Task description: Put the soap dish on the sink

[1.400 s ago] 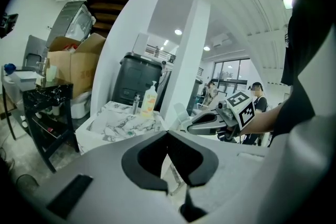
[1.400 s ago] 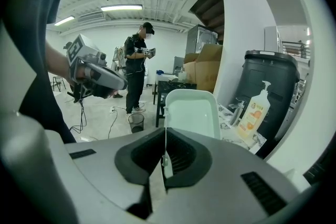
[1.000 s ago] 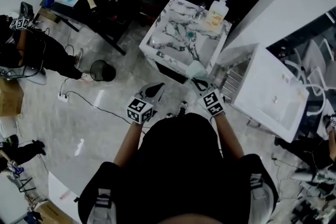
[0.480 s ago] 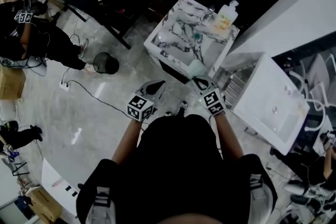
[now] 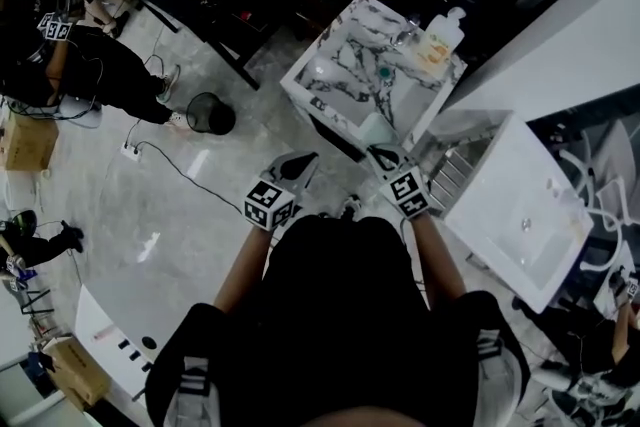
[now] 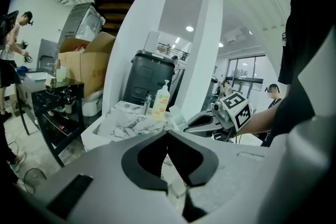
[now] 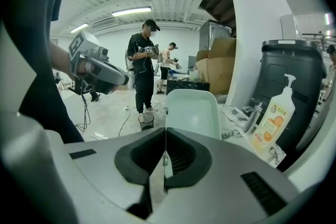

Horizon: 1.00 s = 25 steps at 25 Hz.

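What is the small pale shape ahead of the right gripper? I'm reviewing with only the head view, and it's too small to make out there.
Observer: A pale green, rectangular plastic soap dish. The right gripper has its jaws shut on the dish's near rim.
Operator: Is it down on the white marble-patterned sink?
Observer: Apparently not yet. The right gripper view shows it tilted up in the grip, with the sink top off to its right.
Operator: Does the left gripper hold anything?
Observer: No. The left gripper view shows its jaws together with nothing between them.
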### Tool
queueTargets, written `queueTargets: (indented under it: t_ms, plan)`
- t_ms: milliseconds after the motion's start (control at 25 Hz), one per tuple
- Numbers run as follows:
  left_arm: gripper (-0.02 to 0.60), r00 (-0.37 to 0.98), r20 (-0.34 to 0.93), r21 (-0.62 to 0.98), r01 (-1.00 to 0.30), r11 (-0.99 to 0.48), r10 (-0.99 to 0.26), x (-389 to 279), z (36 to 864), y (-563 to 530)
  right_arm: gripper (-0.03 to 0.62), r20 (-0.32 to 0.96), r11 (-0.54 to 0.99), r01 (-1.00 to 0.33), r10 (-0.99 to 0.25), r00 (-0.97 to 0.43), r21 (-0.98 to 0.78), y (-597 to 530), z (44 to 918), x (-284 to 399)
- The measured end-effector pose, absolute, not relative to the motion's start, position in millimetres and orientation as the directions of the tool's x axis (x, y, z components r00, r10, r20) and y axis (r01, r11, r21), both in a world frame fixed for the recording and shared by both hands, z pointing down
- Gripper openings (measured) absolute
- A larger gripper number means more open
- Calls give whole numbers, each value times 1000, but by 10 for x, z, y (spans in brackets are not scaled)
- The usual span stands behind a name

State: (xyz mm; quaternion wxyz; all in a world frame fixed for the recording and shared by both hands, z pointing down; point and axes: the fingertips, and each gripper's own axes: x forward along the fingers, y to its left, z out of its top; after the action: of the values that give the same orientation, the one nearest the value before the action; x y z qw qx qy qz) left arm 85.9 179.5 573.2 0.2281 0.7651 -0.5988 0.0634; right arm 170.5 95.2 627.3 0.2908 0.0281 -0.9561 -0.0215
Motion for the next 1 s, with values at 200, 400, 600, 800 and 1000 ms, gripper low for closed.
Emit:
queueTargets:
  t_ms: [200, 400, 600, 800, 1000]
  plan:
    - [0, 253, 370, 270, -950, -157, -894, 854, 5752, 1769, 0, 548, 997, -20, -56, -835, 71, 885, 6257, 1659]
    - [0, 245, 360, 267, -951, -152, -900, 890, 5764, 1683, 0, 551, 997, -13, -52, -833, 75, 816, 6282, 1693]
    - [0, 251, 352, 262, -951, -162, -902, 958, 5755, 1618, 0, 554, 997, -15, -55, -831, 76, 759, 6296, 1754]
    - [0, 250, 355, 266, -951, -159, -901, 977, 5772, 1598, 0, 554, 997, -18, -57, -830, 75, 728, 6317, 1780]
    - [0, 244, 346, 262, -952, -157, -906, 927, 5756, 1554, -1, 559, 997, -18, -59, -827, 78, 733, 6335, 1795]
